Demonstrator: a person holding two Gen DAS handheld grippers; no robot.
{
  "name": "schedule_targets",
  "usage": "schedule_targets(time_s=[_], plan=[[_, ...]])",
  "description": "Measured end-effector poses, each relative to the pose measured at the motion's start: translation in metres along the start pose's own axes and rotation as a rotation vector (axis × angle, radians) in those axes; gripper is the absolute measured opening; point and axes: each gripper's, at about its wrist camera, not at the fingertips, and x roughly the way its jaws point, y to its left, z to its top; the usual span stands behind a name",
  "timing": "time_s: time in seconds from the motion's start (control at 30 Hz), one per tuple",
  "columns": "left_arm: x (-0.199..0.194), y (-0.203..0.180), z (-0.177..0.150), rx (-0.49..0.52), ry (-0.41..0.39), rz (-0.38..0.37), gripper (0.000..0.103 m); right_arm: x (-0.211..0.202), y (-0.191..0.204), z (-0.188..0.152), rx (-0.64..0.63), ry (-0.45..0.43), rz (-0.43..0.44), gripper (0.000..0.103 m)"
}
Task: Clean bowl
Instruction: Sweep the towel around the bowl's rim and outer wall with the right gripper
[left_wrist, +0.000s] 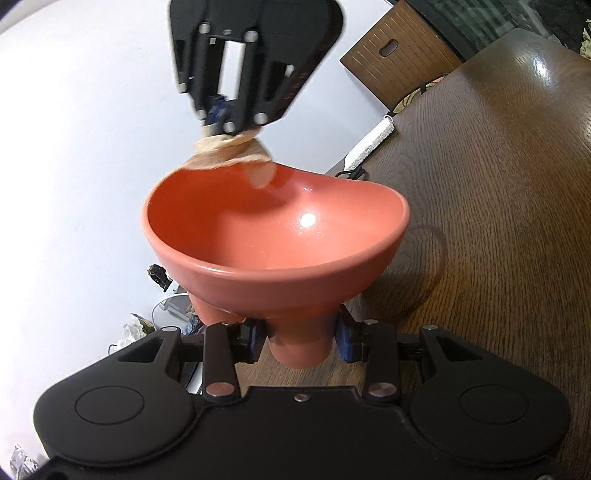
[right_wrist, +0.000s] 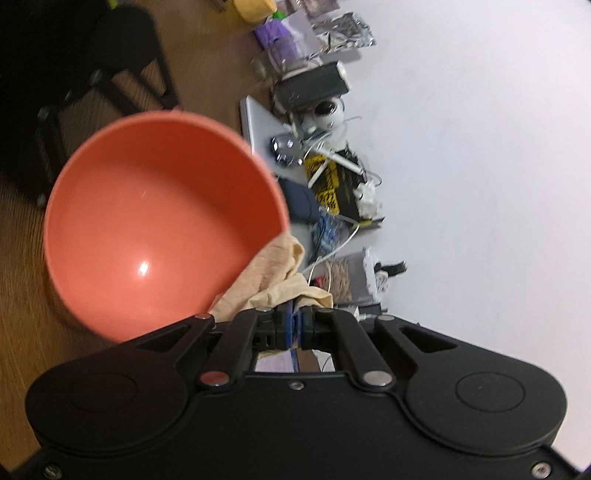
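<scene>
Over a dark wooden desk (left_wrist: 498, 221) by a white wall, our left hand-held gripper (left_wrist: 301, 341) clamps the foot of the red bowl (left_wrist: 273, 229), lifted and tilted. Our right hand-held gripper (right_wrist: 295, 326) pinches a beige cloth (right_wrist: 273, 269) touching the bowl's rim.

Our left gripper (left_wrist: 300, 341) fills the bottom of its frame: a matte black housing with two raised round discs, one at each lower corner, and a small screw at centre. Two black linkage bars with silver rivet caps run up to fingers faced with blue pads (left_wrist: 343, 341). Our right gripper (right_wrist: 295, 326) has the same build (one rivet cap at lower left looks reddish), and also appears, blurred, at the upper centre of the left view.
</scene>
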Motion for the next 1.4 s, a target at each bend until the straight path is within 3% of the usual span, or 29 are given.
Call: schedule_targets(time_s=[0.33, 0.8, 1.07, 1.4], plan=[[0.003, 0.001, 0.0, -0.003, 0.001, -0.003, 0.037, -0.013, 0.037, -0.018, -0.09, 0.063, 0.098, 0.001], [0.003, 0.002, -0.002, -0.001, 0.001, -0.002, 0.037, -0.039, 0.071, -0.011, -0.101, 0.046, 0.265, 0.001], [0.004, 0.004, -0.003, -0.002, 0.001, -0.002, 0.037, -0.066, 0.079, 0.006, -0.091, -0.024, 0.355, 0.0], [0.005, 0.005, -0.005, 0.001, 0.0, 0.001, 0.037, -0.086, 0.076, 0.038, -0.103, -0.172, 0.369, 0.0]])
